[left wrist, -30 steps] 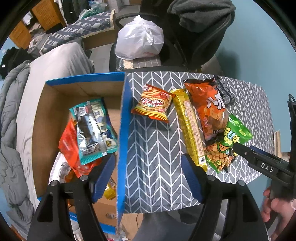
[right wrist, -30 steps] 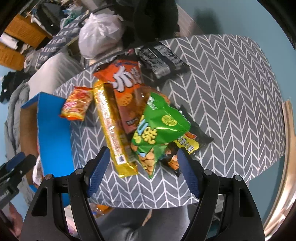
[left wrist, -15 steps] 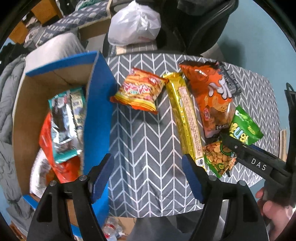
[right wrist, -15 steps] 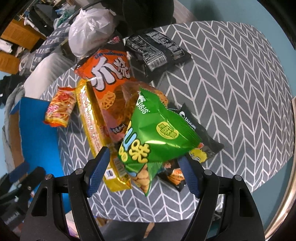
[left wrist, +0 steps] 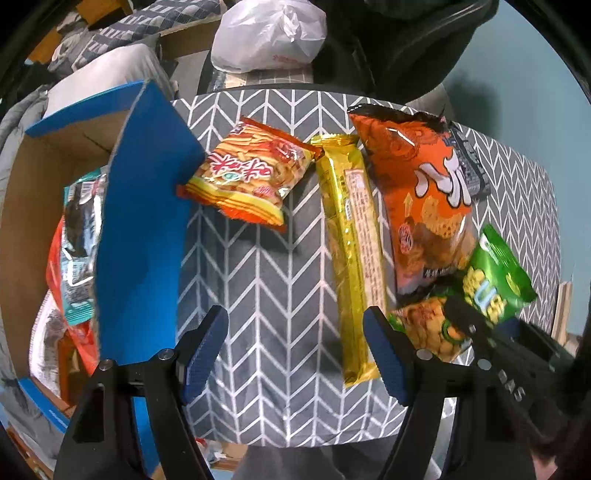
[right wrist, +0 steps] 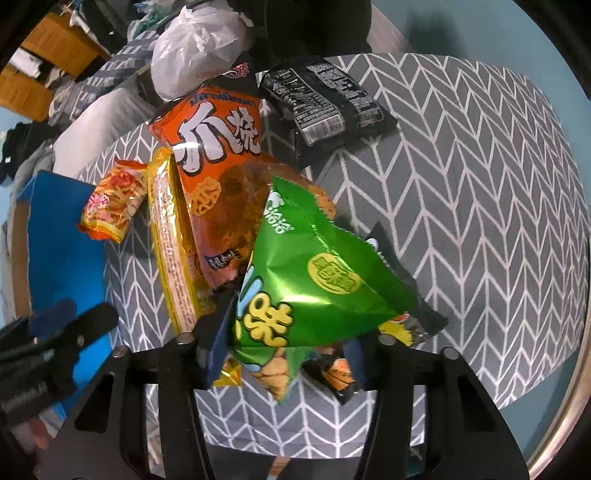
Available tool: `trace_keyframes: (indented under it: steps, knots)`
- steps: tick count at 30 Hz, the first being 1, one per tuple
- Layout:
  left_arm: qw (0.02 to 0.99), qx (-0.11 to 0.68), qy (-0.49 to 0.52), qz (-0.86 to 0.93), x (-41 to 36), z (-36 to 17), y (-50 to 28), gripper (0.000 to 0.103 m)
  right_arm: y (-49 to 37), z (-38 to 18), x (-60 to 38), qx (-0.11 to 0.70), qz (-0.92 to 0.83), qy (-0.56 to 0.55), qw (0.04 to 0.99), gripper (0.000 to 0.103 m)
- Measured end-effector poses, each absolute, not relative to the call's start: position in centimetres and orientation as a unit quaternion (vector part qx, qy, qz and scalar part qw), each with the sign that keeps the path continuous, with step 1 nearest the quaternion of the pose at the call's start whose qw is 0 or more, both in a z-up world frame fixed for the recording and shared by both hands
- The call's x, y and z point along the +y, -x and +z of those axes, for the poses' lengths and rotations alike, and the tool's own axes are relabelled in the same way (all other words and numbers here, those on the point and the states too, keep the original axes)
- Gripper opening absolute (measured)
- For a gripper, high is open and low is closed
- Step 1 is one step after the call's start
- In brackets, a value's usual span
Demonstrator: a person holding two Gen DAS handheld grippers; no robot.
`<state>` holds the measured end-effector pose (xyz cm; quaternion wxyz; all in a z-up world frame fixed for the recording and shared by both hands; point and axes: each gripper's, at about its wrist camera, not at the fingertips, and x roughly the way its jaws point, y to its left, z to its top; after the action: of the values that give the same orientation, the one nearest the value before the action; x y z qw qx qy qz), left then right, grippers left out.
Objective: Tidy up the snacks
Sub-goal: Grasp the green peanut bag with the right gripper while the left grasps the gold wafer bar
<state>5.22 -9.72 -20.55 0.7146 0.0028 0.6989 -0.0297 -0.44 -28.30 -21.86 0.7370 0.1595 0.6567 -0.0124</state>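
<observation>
A green snack bag (right wrist: pixel 314 280) lies on other packets at the table's near edge; it also shows in the left wrist view (left wrist: pixel 495 280). My right gripper (right wrist: pixel 288 354) is open, its fingers either side of the bag's lower end. My left gripper (left wrist: pixel 295 350) is open and empty over bare tablecloth, left of a long gold packet (left wrist: pixel 351 251). A large orange bag (left wrist: pixel 424 199), a small orange-yellow noodle packet (left wrist: pixel 247 177) and a black packet (right wrist: pixel 325 99) lie on the table. A blue cardboard box (left wrist: pixel 140 236) at the left holds several snacks.
The round table has a grey chevron cloth (right wrist: pixel 480 184). A white plastic bag (left wrist: pixel 266 33) sits on a chair behind it. A dark packet (right wrist: pixel 410 325) lies under the green bag. A bed with grey bedding (left wrist: pixel 92 70) is at the far left.
My right gripper has moved forward until its fingers straddle the green bag. My left gripper has moved right, from the box to over the table.
</observation>
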Motion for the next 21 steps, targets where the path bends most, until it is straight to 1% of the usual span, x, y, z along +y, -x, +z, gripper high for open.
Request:
trace_keyframes:
  steps: [21]
  knots:
    - [0.687, 0.726, -0.003, -0.001, -15.0, -26.2, -9.2, 0.077, 3.7, -18.7, -35.0, 0.648, 0.023, -0.14, 0.748, 0.049]
